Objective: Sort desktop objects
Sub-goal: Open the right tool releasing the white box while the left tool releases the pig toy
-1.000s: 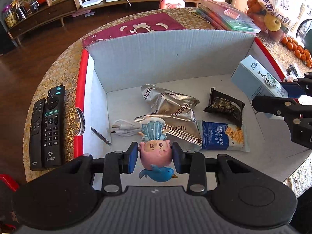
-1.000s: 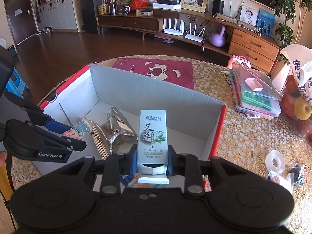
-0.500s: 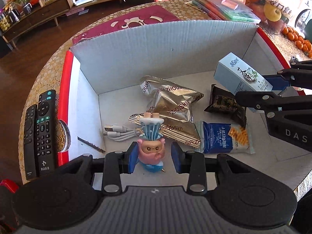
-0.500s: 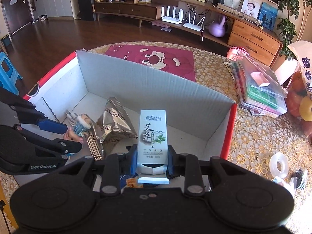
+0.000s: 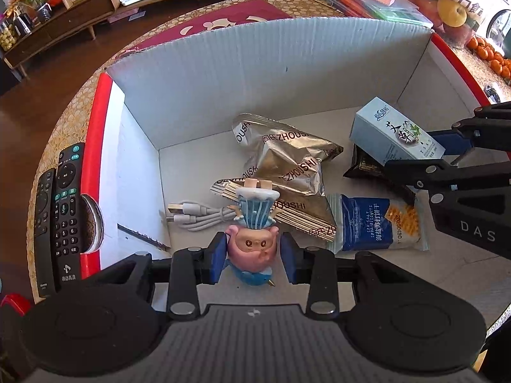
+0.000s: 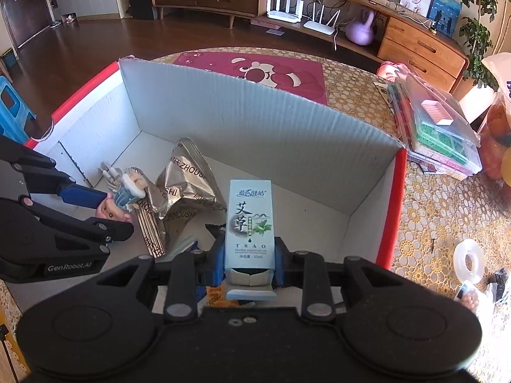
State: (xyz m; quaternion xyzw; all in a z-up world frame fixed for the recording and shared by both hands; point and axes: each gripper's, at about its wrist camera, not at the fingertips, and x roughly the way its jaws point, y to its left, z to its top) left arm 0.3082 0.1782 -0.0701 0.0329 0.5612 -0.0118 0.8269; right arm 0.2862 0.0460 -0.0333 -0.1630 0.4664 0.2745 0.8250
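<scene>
My left gripper [image 5: 254, 257] is shut on a small pink figurine with a blue ribbed hat [image 5: 252, 249]. It holds the toy low inside the open cardboard box [image 5: 255, 73], near the front left. The right wrist view shows the same figurine [image 6: 111, 207] between the left gripper's fingers [image 6: 116, 214]. My right gripper [image 6: 249, 258] is shut on a pale blue herbal-oil carton [image 6: 249, 220], held over the right half of the cardboard box [image 6: 255, 121]. From the left wrist camera, that carton [image 5: 392, 131] and the right gripper [image 5: 415, 154] hang above a black packet [image 5: 364, 166].
Inside the box lie silver snack bags [image 5: 287, 162], a white USB cable [image 5: 198, 218] and a blue cracker packet [image 5: 377, 226]. Two black remotes [image 5: 60, 217] rest on the table left of the box. To its right are a tape roll [image 6: 469, 261] and stacked plastic cases [image 6: 437, 127].
Both grippers have moved forward and down into the box with their loads. The right gripper and its carton have come further left, over the black packet.
</scene>
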